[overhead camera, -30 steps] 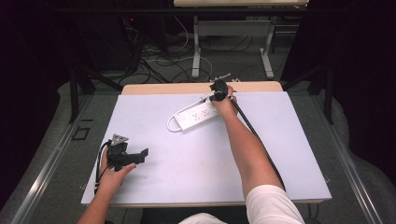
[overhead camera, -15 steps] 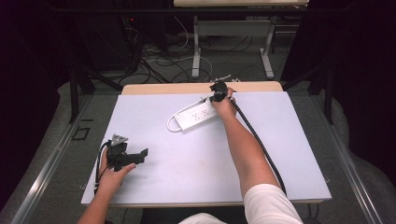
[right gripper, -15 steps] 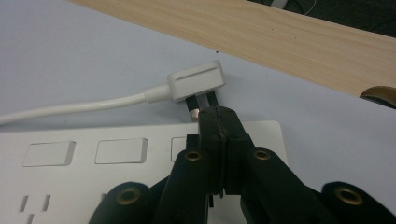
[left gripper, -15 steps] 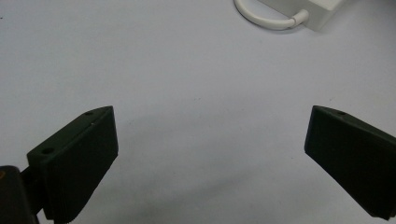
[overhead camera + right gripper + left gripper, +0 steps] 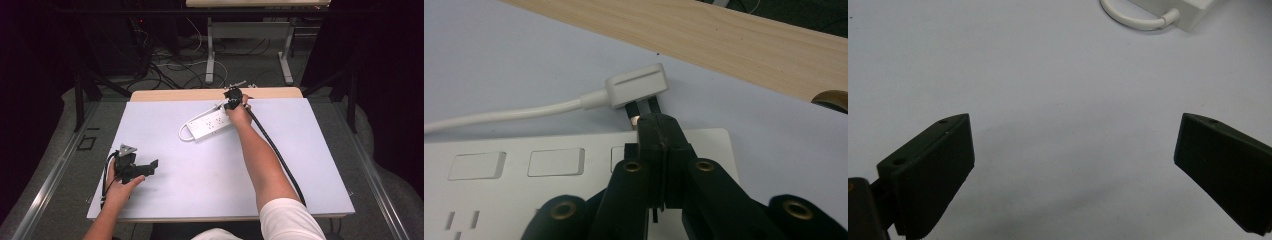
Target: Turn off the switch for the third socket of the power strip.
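the white power strip [image 5: 210, 125] lies slantwise on the pale mat [image 5: 200, 175] toward the far side of the table, and its cord [image 5: 184, 133] curls round its near-left end in a small loop. compared with half a second and a full second ago, the strip sits in the same spot at the same angle. the right gripper [image 5: 233, 98] has stayed at the strip's far-right end with the forearm stretched across the mat; its hand has barely shifted. in the right gripper view its jaws are pressed together with no gap between them, tips resting right at the metal prongs of a white flat plug [image 5: 638, 86] that lies on the mat just beyond the strip's end. whether a prong is actually pinched between the tips i cannot tell. the plug's cable [image 5: 504, 114] runs off to the left of that view, along the strip's far edge.

the left gripper [image 5: 136, 168] remains at the near-left part of the mat, well apart from the strip, unchanged from both earlier moments. its jaws stand wide apart over bare mat in the left gripper view, holding nothing, with the cord loop [image 5: 1133, 17] at the top edge.
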{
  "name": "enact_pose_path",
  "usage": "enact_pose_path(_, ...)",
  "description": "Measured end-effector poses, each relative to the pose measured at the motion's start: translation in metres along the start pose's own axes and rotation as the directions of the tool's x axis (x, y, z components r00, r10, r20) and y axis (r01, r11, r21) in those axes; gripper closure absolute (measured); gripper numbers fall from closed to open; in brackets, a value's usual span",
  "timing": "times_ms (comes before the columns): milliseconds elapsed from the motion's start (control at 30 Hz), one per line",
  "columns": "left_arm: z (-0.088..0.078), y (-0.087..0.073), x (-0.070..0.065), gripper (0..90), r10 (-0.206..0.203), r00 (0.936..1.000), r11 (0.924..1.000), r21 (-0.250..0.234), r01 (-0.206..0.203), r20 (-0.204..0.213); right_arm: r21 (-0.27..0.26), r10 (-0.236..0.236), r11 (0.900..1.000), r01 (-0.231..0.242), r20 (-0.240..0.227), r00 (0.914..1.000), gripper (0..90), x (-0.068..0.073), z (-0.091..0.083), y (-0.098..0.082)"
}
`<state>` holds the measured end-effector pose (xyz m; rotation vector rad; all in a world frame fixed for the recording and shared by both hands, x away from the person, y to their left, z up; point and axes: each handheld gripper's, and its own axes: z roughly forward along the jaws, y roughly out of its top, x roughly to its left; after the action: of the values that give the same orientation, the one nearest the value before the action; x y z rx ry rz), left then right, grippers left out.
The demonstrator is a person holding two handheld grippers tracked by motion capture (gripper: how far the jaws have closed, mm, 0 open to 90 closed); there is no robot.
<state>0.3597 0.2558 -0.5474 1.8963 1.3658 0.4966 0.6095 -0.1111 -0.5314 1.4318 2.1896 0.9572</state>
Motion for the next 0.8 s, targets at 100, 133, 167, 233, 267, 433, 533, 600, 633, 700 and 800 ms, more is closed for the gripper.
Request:
enact_pose_path(100, 0.000, 0.000, 0.000, 2.6, -0.001, 1.0000, 1.0000, 0.000, 0.001, 0.000, 0.011, -0.005, 1.000, 0.004, 0.058, 0.9983, 90.0, 0.001, 0.000, -0.001)
enact_pose_path(133, 0.000, 0.000, 0.000, 2.6, 0.006, 1.0000, 1.0000, 0.002, -0.006, 0.000, 0.009, -0.006, 1.000, 0.006, 0.051, 0.9987, 90.0, -0.001, 0.000, -0.001)
enact_pose_path(167, -0.001, 0.000, 0.000, 2.6, 0.005, 1.0000, 1.0000, 0.002, -0.005, 0.001, 0.000, 0.025, 1.000, -0.025, 0.037, 0.9990, 90.0, 0.000, 0.000, -0.001)
enact_pose_path(233, 0.000, -0.001, 0.000, 2.6, -0.001, 1.0000, 1.0000, -0.004, 0.001, -0.001, -0.002, 0.003, 1.000, -0.003, 0.031, 0.9995, 90.0, -0.003, 0.000, -0.002)
enact_pose_path(267, 0.000, -0.001, 0.000, 2.6, -0.002, 1.0000, 1.0000, -0.006, 0.002, -0.001, -0.015, 0.010, 1.000, -0.010, 0.017, 0.9998, 90.0, -0.004, 0.000, -0.002)
enact_pose_path(433, 0.000, 0.000, 0.001, 2.6, 0.013, 0.9999, 0.9998, 0.016, -0.013, 0.008, -0.012, 0.003, 1.000, -0.003, 0.011, 0.9999, 90.0, -0.006, -0.001, -0.003)
enact_pose_path(533, 0.001, 0.001, 0.000, 2.8, 0.009, 0.9999, 0.9999, 0.012, -0.009, 0.008, -0.013, 0.009, 1.000, -0.009, 0.027, 0.9996, 88.1, -0.007, -0.001, -0.004)
enact_pose_path(600, 0.002, 0.000, -0.001, 2.9, 0.002, 1.0000, 1.0000, 0.000, -0.002, 0.005, -0.012, 0.017, 1.000, -0.016, 0.034, 0.9993, 86.8, -0.008, -0.003, -0.004)
enact_pose_path(633, 0.001, 0.001, 0.000, 2.9, 0.003, 1.0000, 1.0000, 0.007, -0.003, 0.008, -0.009, 0.017, 1.000, -0.017, 0.038, 0.9991, 86.5, -0.008, -0.003, -0.004)
enact_pose_path(700, 0.002, 0.000, -0.001, 2.9, 0.003, 1.0000, 1.0000, 0.000, -0.003, 0.003, 0.003, -0.009, 1.000, 0.008, 0.058, 0.9983, 85.7, -0.010, -0.004, -0.004)
enact_pose_path(800, 0.003, 0.000, -0.001, 3.0, 0.005, 1.0000, 1.0000, -0.007, -0.005, 0.001, 0.001, 0.002, 1.000, -0.002, 0.056, 0.9984, 83.9, -0.010, -0.005, -0.004)
